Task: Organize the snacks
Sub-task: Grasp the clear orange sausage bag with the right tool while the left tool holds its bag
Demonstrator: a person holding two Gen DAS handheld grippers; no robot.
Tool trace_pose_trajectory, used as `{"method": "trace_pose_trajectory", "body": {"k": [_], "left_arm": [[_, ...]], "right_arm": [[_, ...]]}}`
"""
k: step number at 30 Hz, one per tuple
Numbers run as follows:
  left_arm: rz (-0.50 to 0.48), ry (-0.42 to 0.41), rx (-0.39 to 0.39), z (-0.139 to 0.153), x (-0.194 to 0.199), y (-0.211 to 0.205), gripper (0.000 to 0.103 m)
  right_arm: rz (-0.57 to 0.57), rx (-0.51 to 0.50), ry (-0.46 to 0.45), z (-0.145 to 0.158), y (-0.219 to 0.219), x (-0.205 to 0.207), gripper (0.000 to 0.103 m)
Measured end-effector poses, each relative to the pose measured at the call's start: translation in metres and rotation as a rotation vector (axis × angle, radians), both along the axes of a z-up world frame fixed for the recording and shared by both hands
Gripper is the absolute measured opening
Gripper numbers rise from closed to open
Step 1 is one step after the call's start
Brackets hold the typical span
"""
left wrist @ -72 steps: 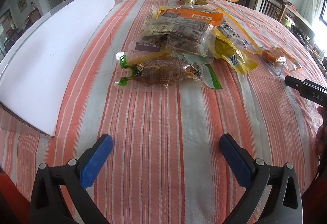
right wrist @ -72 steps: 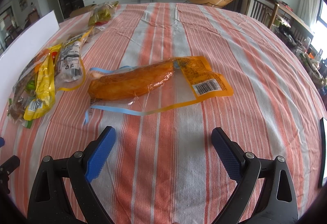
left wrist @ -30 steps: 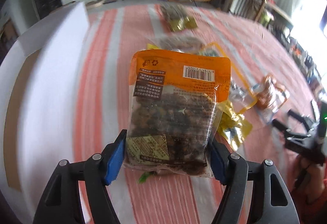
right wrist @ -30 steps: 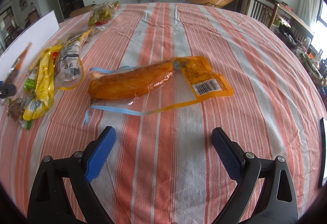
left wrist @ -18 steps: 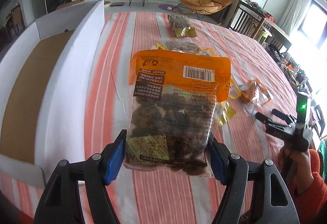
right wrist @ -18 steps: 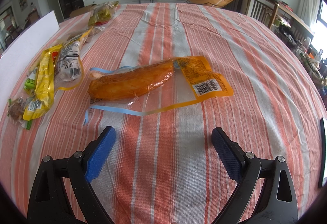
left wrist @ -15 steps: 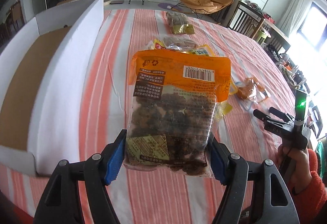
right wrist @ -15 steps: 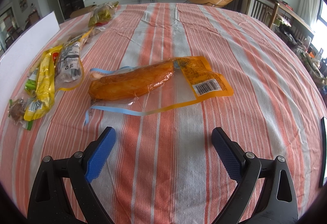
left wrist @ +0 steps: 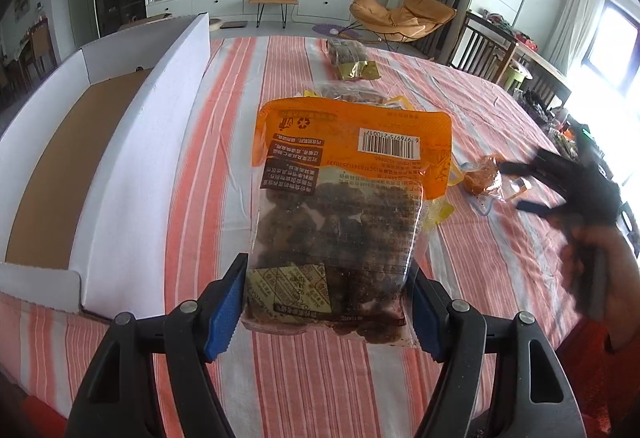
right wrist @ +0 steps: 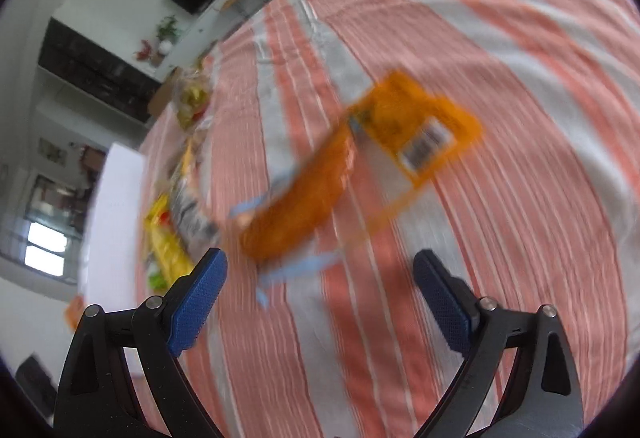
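Orange-topped snack bag (left wrist: 340, 206); orange-and-white striped tablecloth (left wrist: 224, 166).

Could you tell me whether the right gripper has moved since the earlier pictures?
Yes. The right gripper has tilted and swung: the orange sausage packet now lies diagonally and blurred, closer to its fingers.

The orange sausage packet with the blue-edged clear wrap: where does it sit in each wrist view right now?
Left wrist: the orange sausage packet lies at right of centre, on the striped cloth just ahead of the blurred right gripper.
Right wrist: blurred, mid-frame, ahead of the open fingers.
Shared landmark: the white box, left edge in the right wrist view.
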State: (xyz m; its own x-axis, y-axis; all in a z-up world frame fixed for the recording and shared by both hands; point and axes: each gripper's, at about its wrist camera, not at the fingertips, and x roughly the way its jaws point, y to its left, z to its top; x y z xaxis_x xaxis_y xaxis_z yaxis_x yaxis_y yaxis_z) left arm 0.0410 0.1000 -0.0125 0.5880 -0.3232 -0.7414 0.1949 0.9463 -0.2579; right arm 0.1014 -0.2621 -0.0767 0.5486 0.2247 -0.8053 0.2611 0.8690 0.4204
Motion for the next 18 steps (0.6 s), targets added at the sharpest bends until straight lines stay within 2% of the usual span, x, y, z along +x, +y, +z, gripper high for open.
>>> {"method": "trace_pose_trajectory", "body": {"k": [2, 3, 8, 10, 12, 14, 16, 17, 18], "left_arm": [[0.001, -0.004, -0.011, 0.0, -0.001, 0.001, 0.071], [0.003, -0.006, -0.011, 0.0, -0.002, 0.001, 0.071], [0.009, -0.02, -0.02, 0.002, -0.005, 0.008, 0.072], [0.017, -0.018, -0.035, 0.001, -0.003, 0.012, 0.072], [0.02, -0.012, -0.051, -0.003, 0.0, 0.012, 0.072], [0.026, -0.007, -0.055, -0.006, 0.003, 0.01, 0.072], [0.04, -0.015, -0.056, 0.001, 0.003, 0.011, 0.072], [0.045, -0.027, -0.066, 0.001, 0.003, 0.01, 0.072], [0.053, -0.036, -0.062, 0.004, 0.002, 0.012, 0.072]], "right_arm": [[0.009, -0.058, 0.032, -0.002, 0.012, 0.027, 0.096], [0.039, -0.118, 0.046, -0.003, 0.023, 0.042, 0.096], [0.306, -0.384, 0.051, -0.015, 0.066, 0.078, 0.095], [0.265, -0.32, 0.062, -0.011, 0.054, 0.079, 0.095], [0.148, -0.169, 0.055, -0.004, 0.034, 0.077, 0.095], [0.054, -0.107, 0.083, -0.005, 0.028, 0.083, 0.095], [0.022, -0.139, 0.14, -0.012, 0.037, 0.095, 0.097], [0.02, -0.2, 0.171, -0.017, 0.047, 0.101, 0.097], [0.048, -0.306, 0.192, -0.02, 0.063, 0.108, 0.097]]}}
